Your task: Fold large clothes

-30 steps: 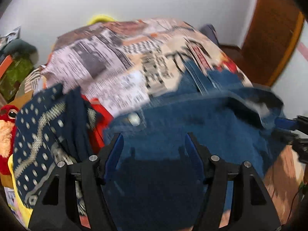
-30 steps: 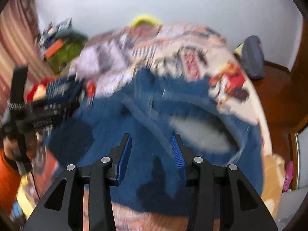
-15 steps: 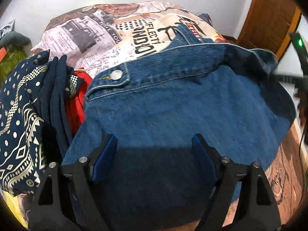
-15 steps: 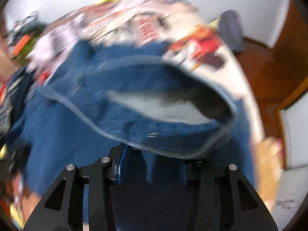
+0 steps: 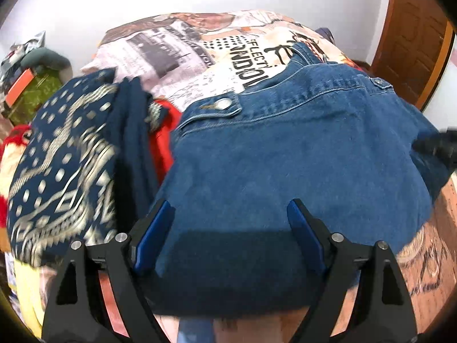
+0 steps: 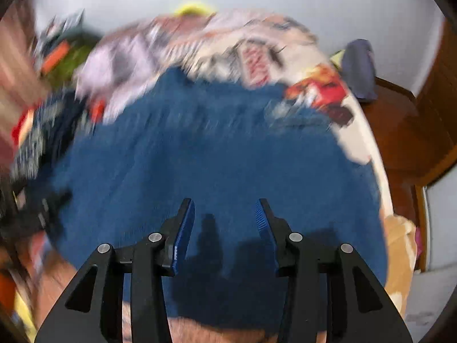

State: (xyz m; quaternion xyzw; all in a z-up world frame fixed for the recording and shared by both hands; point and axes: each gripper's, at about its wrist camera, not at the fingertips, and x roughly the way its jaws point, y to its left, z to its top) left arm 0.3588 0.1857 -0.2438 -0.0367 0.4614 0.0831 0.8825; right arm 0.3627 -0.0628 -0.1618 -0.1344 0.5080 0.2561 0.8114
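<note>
A blue denim garment (image 5: 285, 157) lies folded flat on the printed bedspread (image 5: 182, 48), its waistband button at the far left corner. My left gripper (image 5: 228, 208) is open and empty, low over the near part of the denim. My right gripper (image 6: 224, 205) is open and empty above the same denim (image 6: 214, 157); that view is motion-blurred. The right gripper also shows as a dark blur at the right edge of the left wrist view (image 5: 440, 148).
A navy patterned garment (image 5: 62, 171) and a red one (image 5: 164, 131) are piled left of the denim. Toys and boxes (image 5: 31, 91) sit at far left. A wooden door (image 5: 414, 37) and wooden floor (image 6: 394, 120) are at right. A dark bag (image 6: 358, 68) lies beyond the bed.
The right gripper let go of the denim's raised edge and drew back; the denim now lies flat. The left gripper stayed open over it, tilting up a little.
</note>
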